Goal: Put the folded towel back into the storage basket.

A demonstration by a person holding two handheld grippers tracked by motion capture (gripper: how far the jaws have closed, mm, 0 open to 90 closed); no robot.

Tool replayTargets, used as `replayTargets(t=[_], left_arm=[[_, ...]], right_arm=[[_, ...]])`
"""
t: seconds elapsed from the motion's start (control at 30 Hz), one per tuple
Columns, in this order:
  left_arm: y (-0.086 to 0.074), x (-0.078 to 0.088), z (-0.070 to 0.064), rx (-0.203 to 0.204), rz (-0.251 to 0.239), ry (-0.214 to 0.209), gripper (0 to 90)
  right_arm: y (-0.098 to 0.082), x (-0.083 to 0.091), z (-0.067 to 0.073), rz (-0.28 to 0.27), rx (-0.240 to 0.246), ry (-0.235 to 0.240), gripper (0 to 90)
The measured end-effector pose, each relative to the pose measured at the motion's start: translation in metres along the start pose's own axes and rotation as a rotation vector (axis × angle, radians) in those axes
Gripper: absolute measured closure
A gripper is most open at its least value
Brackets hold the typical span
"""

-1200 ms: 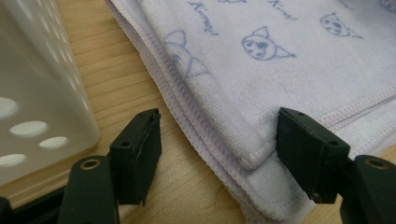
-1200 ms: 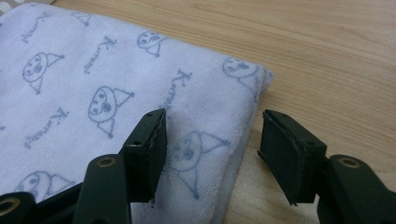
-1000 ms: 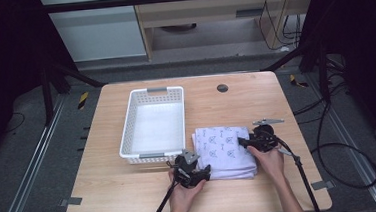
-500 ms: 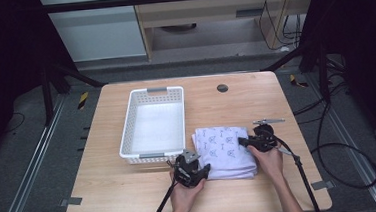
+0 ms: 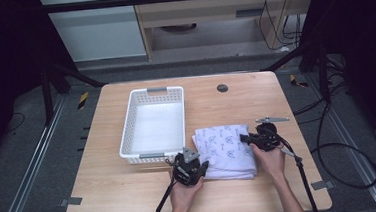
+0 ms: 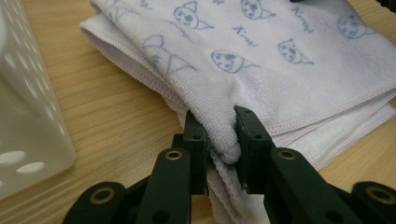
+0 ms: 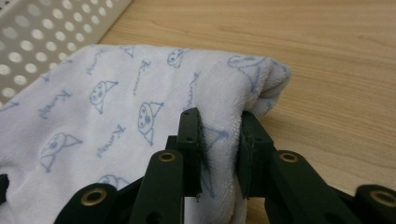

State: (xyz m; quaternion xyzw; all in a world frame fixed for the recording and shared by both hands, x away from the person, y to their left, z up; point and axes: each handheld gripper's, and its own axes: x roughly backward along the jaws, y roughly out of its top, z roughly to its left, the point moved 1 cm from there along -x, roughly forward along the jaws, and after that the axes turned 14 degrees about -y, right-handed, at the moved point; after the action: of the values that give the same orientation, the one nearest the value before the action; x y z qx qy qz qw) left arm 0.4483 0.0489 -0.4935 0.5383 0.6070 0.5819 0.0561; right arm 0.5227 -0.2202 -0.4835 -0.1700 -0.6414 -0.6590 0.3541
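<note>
folded towel (image 5: 225, 151) lay near the worktop's front edge, just right of white basket (image 5: 153, 124) | left gripper (image 5: 196, 168) and right gripper (image 5: 247, 140) each pinched a towel corner | soft, light, limp (likely to sag; hold the corners)

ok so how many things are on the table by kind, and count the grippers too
folded towel: 1, white with a blue cat print, pinched at two edges
white basket: 1, perforated
grippers: 2, the left gripper and the right gripper, each shut on the towel
total: 4
</note>
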Motion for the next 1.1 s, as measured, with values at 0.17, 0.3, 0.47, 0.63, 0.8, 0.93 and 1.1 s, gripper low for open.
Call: replayTargets(t=[0.17, 0.3, 0.47, 0.63, 0.8, 0.93, 1.1], left_arm=[[0.008, 0.009, -0.008, -0.04, -0.015, -0.002, 75.5], [0.015, 0.019, -0.015, -0.075, -0.025, -0.007, 75.5], [0.026, 0.032, -0.022, -0.115, -0.033, -0.017, 75.5], [0.033, 0.041, -0.027, -0.133, -0.041, -0.024, 75.5], [0.041, 0.051, -0.03, -0.147, -0.051, -0.038, 75.5], [0.046, 0.06, -0.033, -0.163, -0.064, -0.045, 75.5], [0.052, 0.071, -0.035, -0.177, -0.079, -0.048, 75.6]], right_arm=[[0.005, 0.015, 0.006, -0.038, 0.029, 0.001, 73.8], [0.009, 0.029, 0.009, -0.081, 0.042, -0.001, 73.7], [0.013, 0.047, 0.01, -0.132, 0.049, 0.001, 73.7], [0.015, 0.056, 0.012, -0.156, 0.046, 0.001, 73.6], [0.02, 0.066, 0.013, -0.191, 0.038, 0.012, 73.5], [0.023, 0.073, 0.016, -0.21, 0.036, 0.016, 73.5], [0.028, 0.083, 0.021, -0.244, 0.053, 0.018, 73.6]])
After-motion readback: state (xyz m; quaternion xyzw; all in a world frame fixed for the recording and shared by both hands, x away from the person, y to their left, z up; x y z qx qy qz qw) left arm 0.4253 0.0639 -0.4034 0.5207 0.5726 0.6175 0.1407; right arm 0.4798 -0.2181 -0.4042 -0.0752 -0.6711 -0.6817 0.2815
